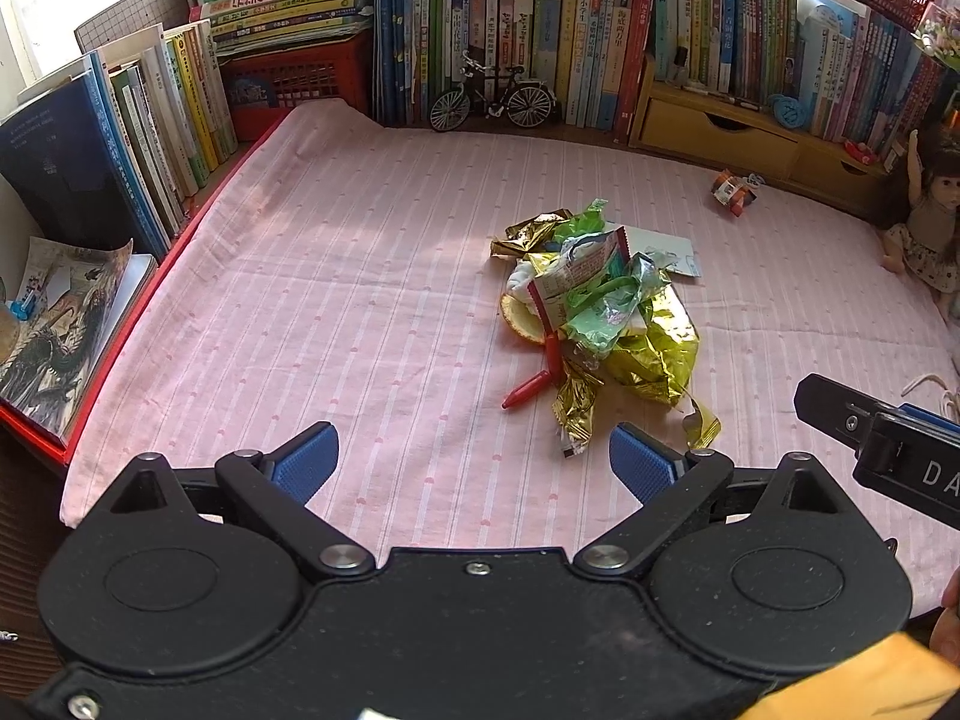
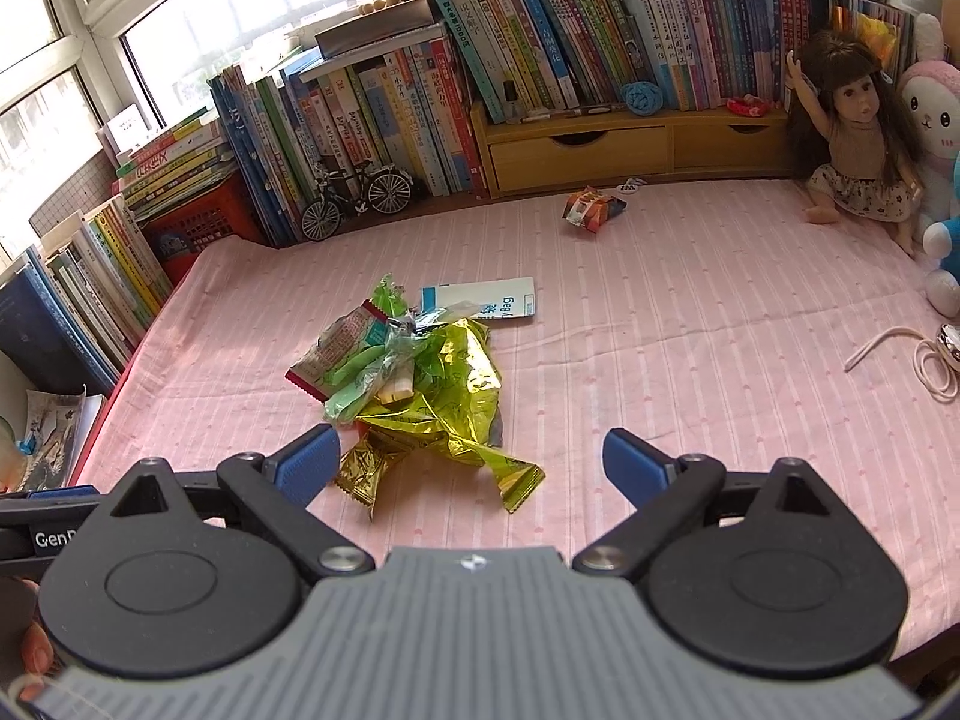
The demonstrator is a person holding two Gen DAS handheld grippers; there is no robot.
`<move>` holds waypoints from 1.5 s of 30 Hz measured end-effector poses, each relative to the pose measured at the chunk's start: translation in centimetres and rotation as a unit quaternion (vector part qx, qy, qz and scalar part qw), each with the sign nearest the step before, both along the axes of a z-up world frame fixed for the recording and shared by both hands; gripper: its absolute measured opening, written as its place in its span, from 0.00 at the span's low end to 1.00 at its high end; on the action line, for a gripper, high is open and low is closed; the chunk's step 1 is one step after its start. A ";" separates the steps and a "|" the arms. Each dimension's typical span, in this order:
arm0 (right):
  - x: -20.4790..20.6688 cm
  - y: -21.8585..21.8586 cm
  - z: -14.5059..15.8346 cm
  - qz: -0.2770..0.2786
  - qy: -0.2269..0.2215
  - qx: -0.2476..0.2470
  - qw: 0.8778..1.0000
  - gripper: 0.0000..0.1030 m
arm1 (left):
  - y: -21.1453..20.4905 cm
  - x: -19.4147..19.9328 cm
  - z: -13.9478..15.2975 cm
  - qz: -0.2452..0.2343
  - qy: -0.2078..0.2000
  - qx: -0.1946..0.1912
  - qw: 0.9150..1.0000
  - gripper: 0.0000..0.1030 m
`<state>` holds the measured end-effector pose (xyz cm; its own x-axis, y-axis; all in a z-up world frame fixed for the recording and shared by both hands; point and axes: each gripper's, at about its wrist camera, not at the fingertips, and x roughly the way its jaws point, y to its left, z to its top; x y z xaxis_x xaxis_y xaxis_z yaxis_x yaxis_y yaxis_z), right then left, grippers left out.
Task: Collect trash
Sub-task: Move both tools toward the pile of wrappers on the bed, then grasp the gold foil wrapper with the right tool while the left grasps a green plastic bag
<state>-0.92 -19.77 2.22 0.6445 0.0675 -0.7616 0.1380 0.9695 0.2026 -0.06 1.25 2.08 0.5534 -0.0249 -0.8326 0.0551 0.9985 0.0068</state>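
Note:
A pile of trash (image 1: 600, 312) lies mid-way across the pink striped cloth (image 1: 300, 300): gold foil wrappers, green wrappers, a red-and-white packet, an orange peel and a red sausage-shaped piece (image 1: 531, 387). A flat white bag packet (image 2: 486, 300) lies behind the pile (image 2: 420, 384). Farther back, a lone orange wrapper (image 2: 591, 208) sits by the wooden drawers. My left gripper (image 1: 474, 456) is open, short of the pile's near edge. My right gripper (image 2: 471, 459) is open too, with a gold foil wrapper (image 2: 462, 420) showing between its blue pads, untouched.
Rows of books wall in the back and left. A toy bicycle (image 2: 354, 198), a red crate (image 1: 294, 84) and wooden drawers (image 2: 600, 150) stand in front of them. A doll (image 2: 852, 138) and plush toys sit at the right, with a coiled cord (image 2: 888, 348) nearby.

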 end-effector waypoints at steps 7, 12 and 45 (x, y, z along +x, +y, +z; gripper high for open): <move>0.2 0.2 -0.1 0.005 0.001 -0.003 1.000 0.94 | 0.1 0.1 0.1 0.000 0.002 -0.004 1.000 0.94; 0.2 0.2 0.0 0.004 0.000 -0.003 1.000 0.93 | 0.4 0.2 0.1 0.004 0.003 -0.008 1.000 0.92; 8.8 0.8 -7.8 0.121 0.070 -0.041 0.989 0.74 | 2.0 7.8 -2.6 0.039 0.048 -0.079 0.995 0.61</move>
